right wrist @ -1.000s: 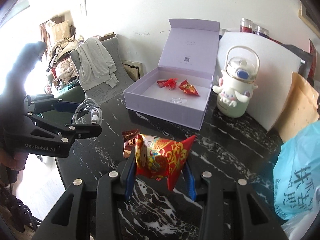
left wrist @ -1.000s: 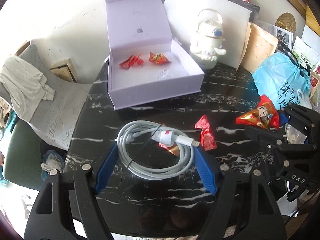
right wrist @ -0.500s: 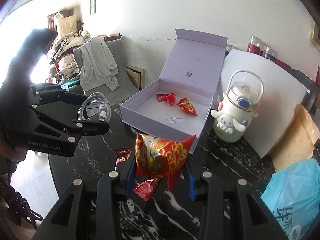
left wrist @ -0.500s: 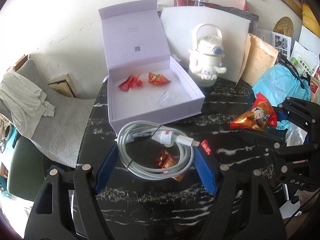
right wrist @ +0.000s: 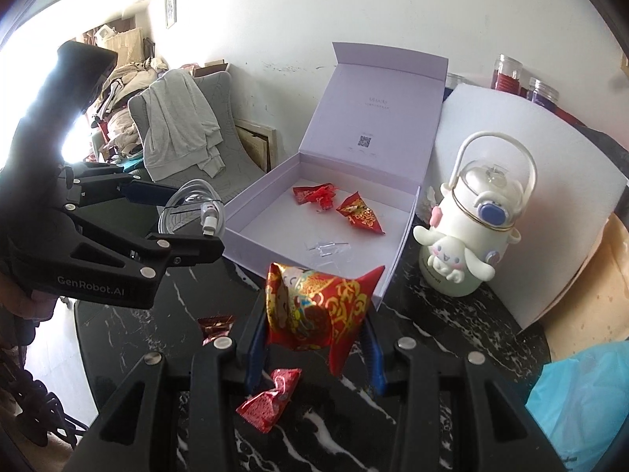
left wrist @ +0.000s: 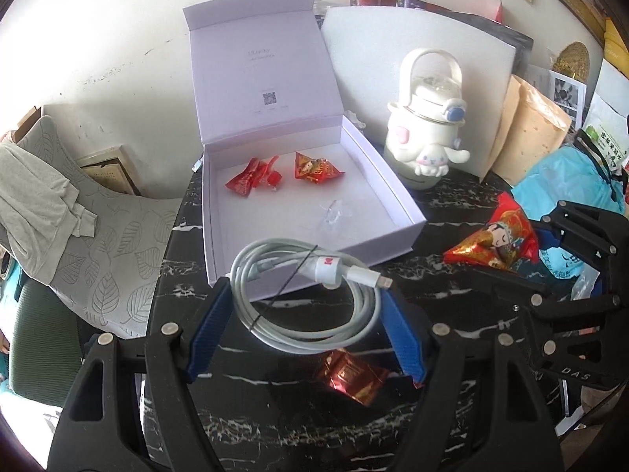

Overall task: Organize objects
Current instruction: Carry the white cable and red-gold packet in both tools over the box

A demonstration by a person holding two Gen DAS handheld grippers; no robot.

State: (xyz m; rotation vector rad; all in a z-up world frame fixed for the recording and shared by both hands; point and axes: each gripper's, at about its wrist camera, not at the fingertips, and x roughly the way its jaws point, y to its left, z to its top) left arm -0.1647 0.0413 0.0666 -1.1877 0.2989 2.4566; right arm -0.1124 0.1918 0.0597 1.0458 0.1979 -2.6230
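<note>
My left gripper is shut on a coiled white charging cable, held above the table just in front of the open lilac box. In the right wrist view the same cable hangs at the box's left corner. My right gripper is shut on a red and gold snack packet, raised near the box's front wall. The packet also shows at the right of the left wrist view. Inside the box lie red candies, a red packet and a clear wrapper.
Loose red candies lie on the black marble table. A white cartoon bottle stands right of the box, before a white board, brown bags and a blue plastic bag. A grey chair stands left.
Both grippers have risen and moved toward the lilac box with their loads. The cable now overlaps the box's front edge, and the loose candies on the table have slid below the grippers in view.
</note>
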